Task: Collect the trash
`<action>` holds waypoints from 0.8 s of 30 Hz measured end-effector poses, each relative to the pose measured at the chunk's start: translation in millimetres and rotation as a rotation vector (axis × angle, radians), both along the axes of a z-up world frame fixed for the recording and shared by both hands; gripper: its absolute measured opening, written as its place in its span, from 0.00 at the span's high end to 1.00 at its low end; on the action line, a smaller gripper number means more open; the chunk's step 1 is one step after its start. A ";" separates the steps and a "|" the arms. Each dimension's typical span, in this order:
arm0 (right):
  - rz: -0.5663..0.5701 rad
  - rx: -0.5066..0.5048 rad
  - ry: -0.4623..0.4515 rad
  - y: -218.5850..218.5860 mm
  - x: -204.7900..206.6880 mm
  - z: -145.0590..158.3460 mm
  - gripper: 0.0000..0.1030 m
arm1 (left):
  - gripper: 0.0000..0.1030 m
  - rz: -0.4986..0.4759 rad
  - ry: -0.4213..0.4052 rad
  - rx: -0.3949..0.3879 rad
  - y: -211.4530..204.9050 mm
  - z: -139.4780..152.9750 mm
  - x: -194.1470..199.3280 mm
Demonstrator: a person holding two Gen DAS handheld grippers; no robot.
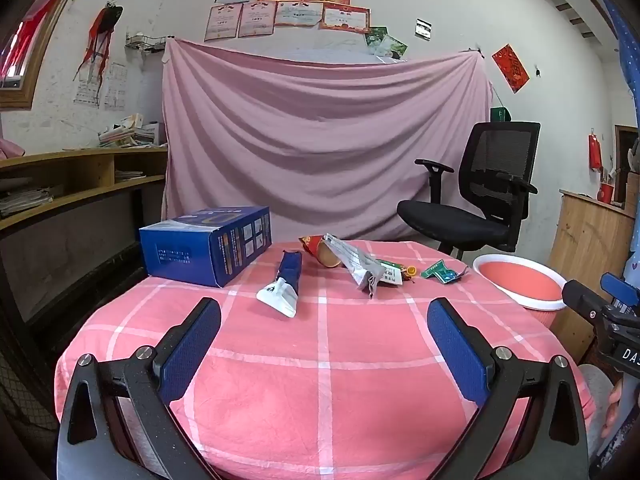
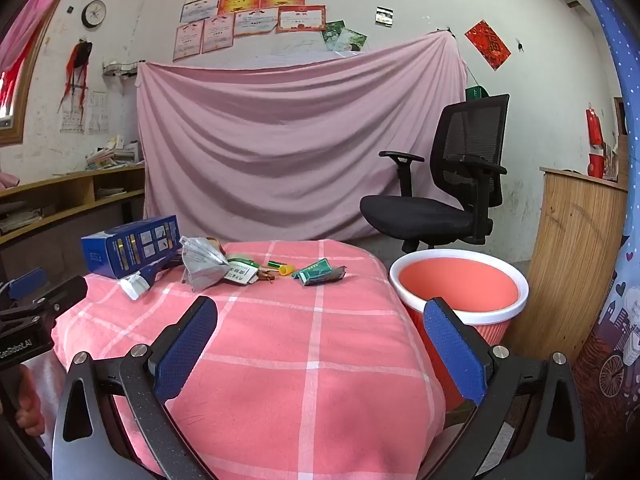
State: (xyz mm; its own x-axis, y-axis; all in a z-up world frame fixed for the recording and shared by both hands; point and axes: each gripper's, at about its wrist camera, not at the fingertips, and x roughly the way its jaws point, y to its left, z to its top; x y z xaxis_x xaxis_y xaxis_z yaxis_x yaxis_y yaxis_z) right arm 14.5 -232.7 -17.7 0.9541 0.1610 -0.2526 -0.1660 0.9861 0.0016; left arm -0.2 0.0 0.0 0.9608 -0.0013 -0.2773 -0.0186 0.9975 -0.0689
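**Both hand-held grippers spread and empty; litter lies across the far tabletop**

The left hand-held gripper (image 1: 324,320) hovers over the pink checked tabletop (image 1: 328,380), jaws wide apart with nothing between them. The right hand-held gripper (image 2: 320,320) is likewise spread and empty.

In the left wrist view the trash sits at about 12 o'clock: a blue-and-white tube wrapper (image 1: 285,282), a silver foil pouch (image 1: 356,264) lying over a red snack packet (image 1: 318,249) that it partly hides, and a crumpled green wrapper (image 1: 442,272) toward 1 o'clock. Small bits beside the pouch are hard to make out. A blue carton (image 1: 206,246) stands at 11 o'clock.

The red waste basket (image 2: 460,292) with a white rim stands off the tabletop's edge at 2 o'clock in the right view, its lower part hidden behind a finger.
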 end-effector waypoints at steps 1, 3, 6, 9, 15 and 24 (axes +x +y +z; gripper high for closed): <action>0.000 0.001 -0.001 0.0 0.0 0.0 0.00 | 0.02 0.000 0.003 -0.001 0.0 0.0 0.1; 0.000 0.003 -0.002 0.0 -0.1 0.1 0.00 | 0.02 -0.001 0.002 0.001 -0.7 0.0 -0.3; 0.000 0.002 -0.001 0.0 -0.1 0.1 0.00 | 0.02 -0.005 0.001 0.004 -2.4 0.4 -1.3; 0.000 0.002 -0.001 -0.1 0.0 0.1 0.00 | 0.02 -0.002 0.006 -0.003 -1.2 -0.3 -0.6; 0.000 0.001 -0.001 -0.1 0.0 0.0 0.00 | 0.02 -0.003 0.007 -0.004 0.7 2.6 -1.8; 0.000 0.001 -0.001 -0.4 0.2 0.0 0.00 | 0.02 -0.003 0.006 -0.004 -0.6 2.2 -3.6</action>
